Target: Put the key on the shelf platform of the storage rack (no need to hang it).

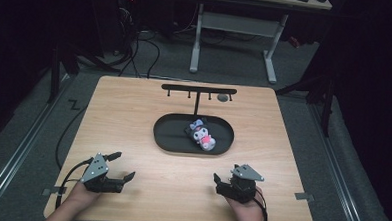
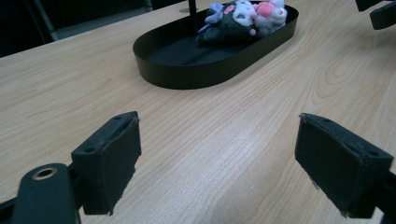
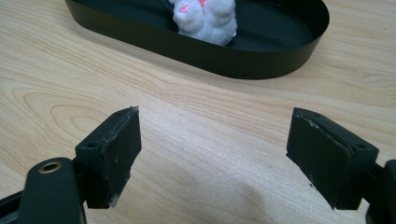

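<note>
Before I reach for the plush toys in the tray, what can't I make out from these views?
- Plush toys: high view too small to count them or see how they overlap.
- Right gripper view: top edge crops the toys.
- Rack's hooks: too small in the high view.

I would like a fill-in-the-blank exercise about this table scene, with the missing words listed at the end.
1. The plush toy lies inside the black oval ____.
2. Both the left tongs and the right tongs have their jaws ____, holding nothing.
3. A black rack with small hooks stands at the ____ side of the tray, seen from the person.
4. The table top is made of light ____.

Missing words: tray; open; far; wood
</note>
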The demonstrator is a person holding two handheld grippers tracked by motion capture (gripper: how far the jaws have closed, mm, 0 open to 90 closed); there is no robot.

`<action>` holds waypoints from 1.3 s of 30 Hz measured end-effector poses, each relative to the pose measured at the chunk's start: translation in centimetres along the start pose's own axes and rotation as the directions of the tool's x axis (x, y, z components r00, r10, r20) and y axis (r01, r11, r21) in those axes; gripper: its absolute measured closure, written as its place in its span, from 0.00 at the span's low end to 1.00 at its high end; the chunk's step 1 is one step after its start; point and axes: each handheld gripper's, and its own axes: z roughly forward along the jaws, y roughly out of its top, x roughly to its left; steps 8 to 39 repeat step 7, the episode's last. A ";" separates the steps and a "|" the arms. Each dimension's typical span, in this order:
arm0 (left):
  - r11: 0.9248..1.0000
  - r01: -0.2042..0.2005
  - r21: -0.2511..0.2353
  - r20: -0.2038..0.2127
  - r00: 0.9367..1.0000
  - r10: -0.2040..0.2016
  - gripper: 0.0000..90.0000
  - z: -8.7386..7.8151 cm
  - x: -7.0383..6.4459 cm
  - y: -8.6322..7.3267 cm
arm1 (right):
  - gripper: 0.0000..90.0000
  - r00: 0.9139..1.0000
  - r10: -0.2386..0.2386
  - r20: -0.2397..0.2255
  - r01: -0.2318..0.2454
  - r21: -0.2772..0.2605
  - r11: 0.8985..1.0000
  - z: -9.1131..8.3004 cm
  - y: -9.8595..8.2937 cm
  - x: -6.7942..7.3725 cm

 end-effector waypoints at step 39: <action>1.000 0.005 0.003 -0.001 1.000 -0.005 0.17 0.0 0.1 0.0 | 0.17 0.999 -0.021 -0.030 0.021 0.003 1.000 0.5 0.4 0.1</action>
